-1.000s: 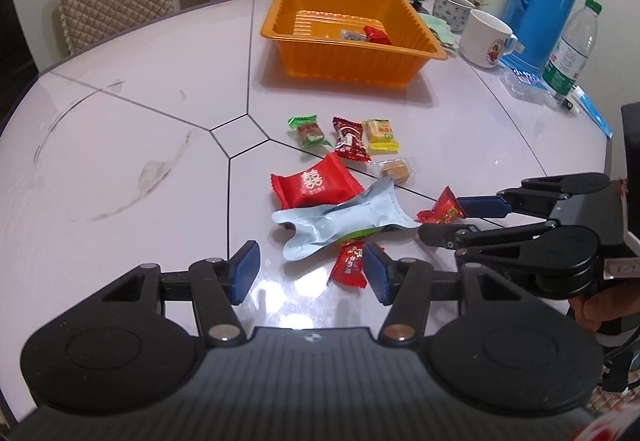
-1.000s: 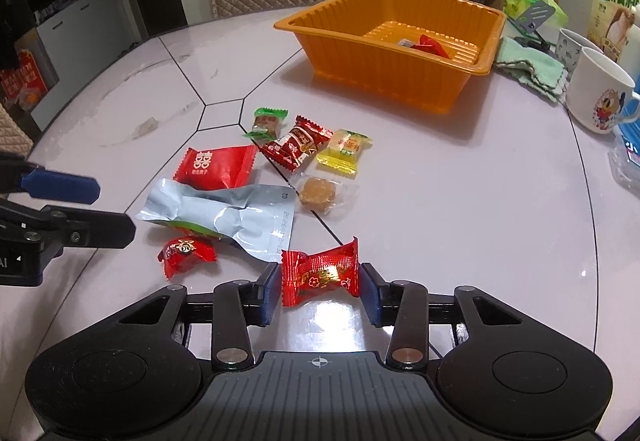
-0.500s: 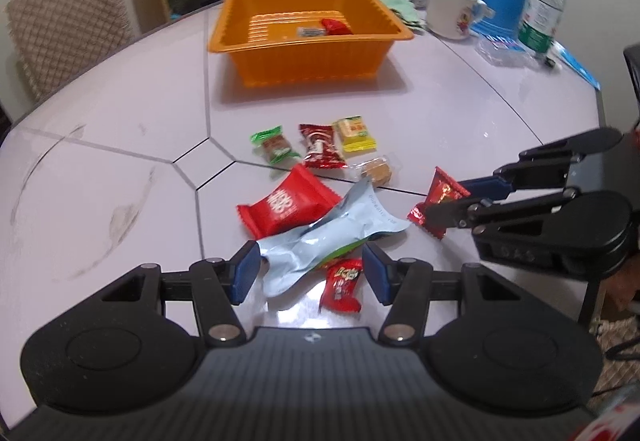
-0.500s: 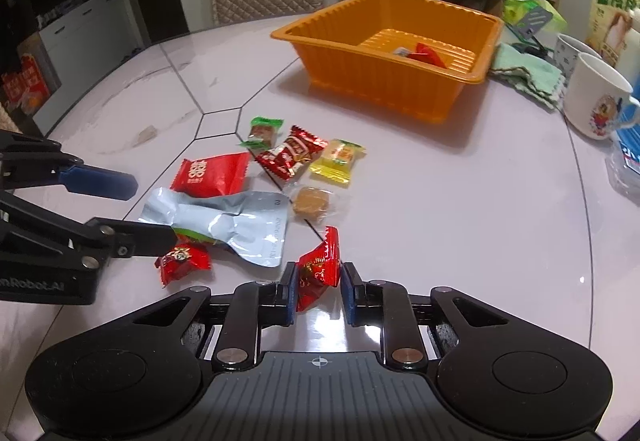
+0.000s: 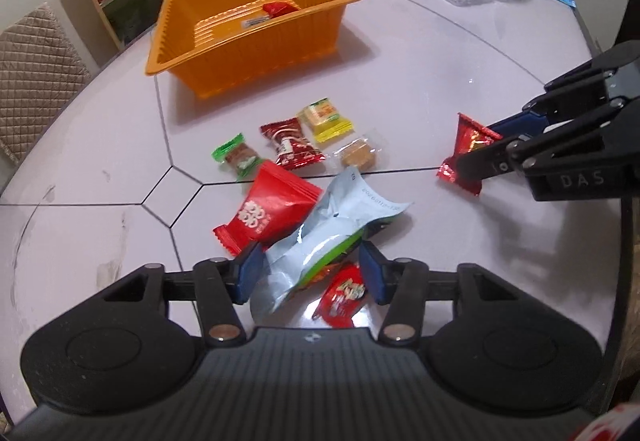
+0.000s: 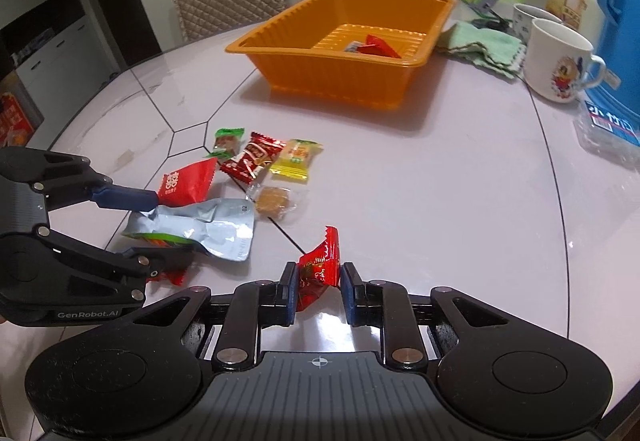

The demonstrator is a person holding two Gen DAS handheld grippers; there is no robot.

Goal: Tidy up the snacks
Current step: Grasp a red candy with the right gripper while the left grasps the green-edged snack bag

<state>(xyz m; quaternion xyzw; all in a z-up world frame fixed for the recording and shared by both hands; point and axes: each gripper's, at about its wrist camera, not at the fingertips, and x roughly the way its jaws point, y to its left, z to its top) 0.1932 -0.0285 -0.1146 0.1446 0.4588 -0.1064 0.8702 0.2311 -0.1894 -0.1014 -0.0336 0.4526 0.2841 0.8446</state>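
While the right gripper pinches a red candy standing upright on its long axis, the left gripper stays wide open around a silver pouch. The pouch points toward the orange tray, with wrapped candies lying between.

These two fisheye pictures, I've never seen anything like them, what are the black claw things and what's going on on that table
Each black claw is a hand-held two-finger gripper; a person holds one in each hand, and no robot arm is involved. A camera sits on each gripper and looks forward along its fingers, so one picture is the left gripper's view and the other the right's.

The right gripper is pinching a red candy; the left camera sees that same candy from the side.

The left gripper is open, its fingers on either side of a silver pouch and a small red sweet.

More wrapped snacks lie loose on the table: a bigger red packet, plus green, dark red, yellow and clear-wrapped ones.

Behind them is an orange tray already holding a red snack, likely where the rest go.
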